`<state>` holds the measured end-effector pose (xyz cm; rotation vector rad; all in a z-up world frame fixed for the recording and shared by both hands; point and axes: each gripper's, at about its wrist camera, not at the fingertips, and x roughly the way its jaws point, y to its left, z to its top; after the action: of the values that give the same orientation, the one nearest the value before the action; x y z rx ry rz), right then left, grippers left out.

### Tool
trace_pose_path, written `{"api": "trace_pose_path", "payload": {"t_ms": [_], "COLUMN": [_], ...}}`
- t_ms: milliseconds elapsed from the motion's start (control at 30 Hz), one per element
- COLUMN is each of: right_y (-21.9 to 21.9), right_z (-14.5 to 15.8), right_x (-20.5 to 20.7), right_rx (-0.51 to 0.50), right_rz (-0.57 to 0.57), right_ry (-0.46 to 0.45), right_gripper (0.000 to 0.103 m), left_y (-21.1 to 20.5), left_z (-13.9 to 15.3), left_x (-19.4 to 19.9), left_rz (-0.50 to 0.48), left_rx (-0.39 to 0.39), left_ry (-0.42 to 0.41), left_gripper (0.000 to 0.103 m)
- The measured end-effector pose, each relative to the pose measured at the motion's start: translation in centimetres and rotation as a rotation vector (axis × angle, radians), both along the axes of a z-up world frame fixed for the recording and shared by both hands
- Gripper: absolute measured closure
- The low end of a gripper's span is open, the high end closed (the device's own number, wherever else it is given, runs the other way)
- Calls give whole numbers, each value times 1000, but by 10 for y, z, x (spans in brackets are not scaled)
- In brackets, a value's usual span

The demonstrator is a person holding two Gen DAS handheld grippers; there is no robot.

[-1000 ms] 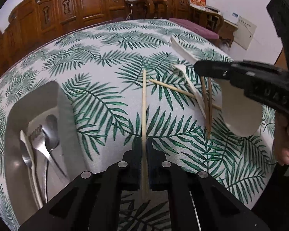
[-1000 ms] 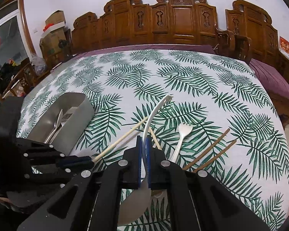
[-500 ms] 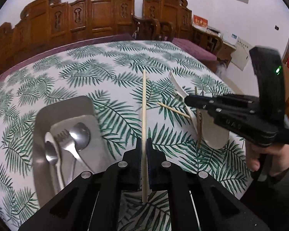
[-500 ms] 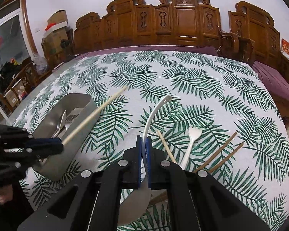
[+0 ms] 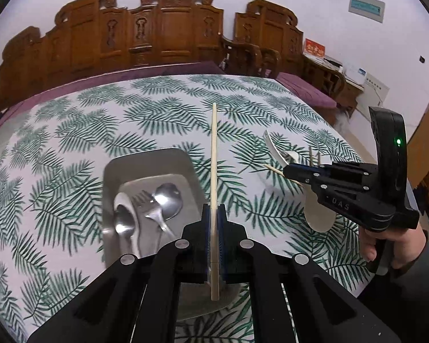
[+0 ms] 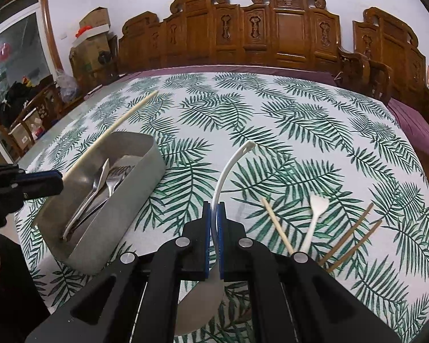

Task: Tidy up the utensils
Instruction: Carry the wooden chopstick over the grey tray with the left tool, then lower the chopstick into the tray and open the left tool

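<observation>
Left claw [image 5: 214,223] pinches chopstick [image 5: 214,154] above tray [image 5: 146,160].

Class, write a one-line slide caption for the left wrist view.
Left gripper carries a pale chopstick above the metal tray of cutlery; right gripper holds a white spoon.

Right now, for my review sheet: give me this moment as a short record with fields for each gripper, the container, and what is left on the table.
left gripper: shut on a light chopstick, held over the metal tray
right gripper: shut on the white ladle by its handle, raised off the table
metal tray contents: metal spoons and a fork
on tablecloth: one light chopstick, white plastic fork, two dark chopsticks
task status: unfinished, both held items not yet in the tray
</observation>
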<state>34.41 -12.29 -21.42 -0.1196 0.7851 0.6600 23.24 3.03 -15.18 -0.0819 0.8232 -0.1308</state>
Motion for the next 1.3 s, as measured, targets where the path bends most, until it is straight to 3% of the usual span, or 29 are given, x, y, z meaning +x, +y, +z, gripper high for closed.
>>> {"api": "trace_pose_path", "payload": {"t_ms": [267,833,1000,1100,1300], "right_y": [12,14,14,16,26], "right_z": [-4,-6,-6,-4,5], "right_x": [-6,-7,-8,-11,-23], "right_rx": [-22,-27,-22,-20,4], "right_rz": [33,43,43,46,68], "right_ry": [-5,-2,1,2,-13], "right_gripper": [98,98,98,98,98], "left_y": [18,26,27,29,37], "left_z": [-12,-52,-48,-41,-28], "left_x": [-7,7,9,7,4], "left_rz": [48,58,67,73,99], "left_rx": [14,86,86,85,79], "left_ry": [32,157,145,118,74], "left_gripper": [99,99,97,86,85]}}
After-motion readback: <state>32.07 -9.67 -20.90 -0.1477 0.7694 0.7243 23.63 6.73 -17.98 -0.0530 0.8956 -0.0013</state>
